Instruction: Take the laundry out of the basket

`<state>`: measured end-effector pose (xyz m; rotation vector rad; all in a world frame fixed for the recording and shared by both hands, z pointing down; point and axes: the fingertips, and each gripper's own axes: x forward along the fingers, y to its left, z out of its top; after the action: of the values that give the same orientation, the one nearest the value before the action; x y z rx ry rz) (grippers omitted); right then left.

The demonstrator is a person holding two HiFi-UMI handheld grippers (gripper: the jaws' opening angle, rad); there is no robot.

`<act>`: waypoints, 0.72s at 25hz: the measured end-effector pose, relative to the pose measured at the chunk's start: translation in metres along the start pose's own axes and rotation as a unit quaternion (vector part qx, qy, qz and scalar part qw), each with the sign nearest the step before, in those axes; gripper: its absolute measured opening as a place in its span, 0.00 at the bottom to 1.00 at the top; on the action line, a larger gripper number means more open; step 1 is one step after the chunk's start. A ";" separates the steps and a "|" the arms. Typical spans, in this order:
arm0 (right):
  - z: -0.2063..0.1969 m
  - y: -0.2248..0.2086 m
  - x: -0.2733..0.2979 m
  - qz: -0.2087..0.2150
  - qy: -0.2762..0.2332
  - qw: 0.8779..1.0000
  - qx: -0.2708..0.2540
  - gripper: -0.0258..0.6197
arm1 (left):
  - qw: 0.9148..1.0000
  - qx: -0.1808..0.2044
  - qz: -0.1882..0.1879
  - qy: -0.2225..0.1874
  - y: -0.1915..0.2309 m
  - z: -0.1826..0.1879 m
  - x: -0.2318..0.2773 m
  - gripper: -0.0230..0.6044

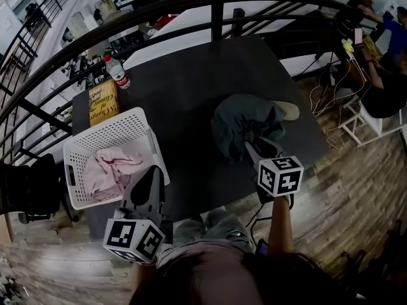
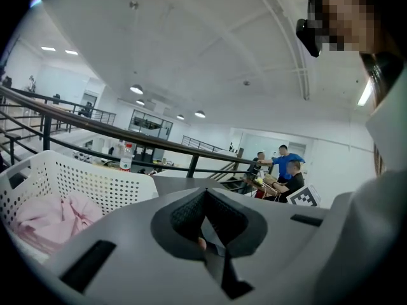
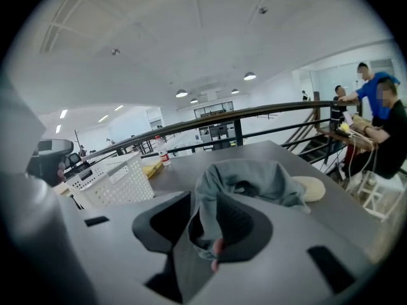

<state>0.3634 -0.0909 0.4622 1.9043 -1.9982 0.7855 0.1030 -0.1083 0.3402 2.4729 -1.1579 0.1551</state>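
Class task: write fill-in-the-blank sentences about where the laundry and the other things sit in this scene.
The pink garment lies in the white ____. The grey garment lies on the dark ____. The water bottle stands beside a yellow ____.
Missing: basket, table, book.

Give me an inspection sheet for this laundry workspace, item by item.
Surface: dark table, beside a railing.
Job's things: white basket at left holding a pink garment; grey garment out on the table.
Clutter: book, water bottle, beige item beside the grey garment.
Grippers: left gripper shut, empty, by the basket; right gripper has the grey garment between its jaws, grip unclear.
Cables: loose cables on the floor at right.
Surroundings: people seated at right.
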 end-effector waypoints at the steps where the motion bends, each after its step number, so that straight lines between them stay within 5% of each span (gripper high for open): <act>1: -0.001 0.006 -0.005 -0.003 -0.005 1.000 0.000 0.25 | 1.000 -0.001 -0.002 0.000 0.002 -0.001 -0.007 0.03; 7: -0.003 0.039 -0.030 -0.024 -0.023 0.999 -0.006 0.10 | 1.000 -0.006 0.001 -0.004 0.013 -0.003 -0.047 0.03; 18: 0.012 0.122 -0.078 0.016 -0.088 0.996 -0.004 0.07 | 0.999 -0.022 0.032 -0.035 0.047 -0.010 -0.124 0.03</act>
<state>0.2535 -0.0335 0.3861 2.0060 -2.1343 0.6354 -0.0126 -0.0432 0.3310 2.4215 -1.2570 0.0596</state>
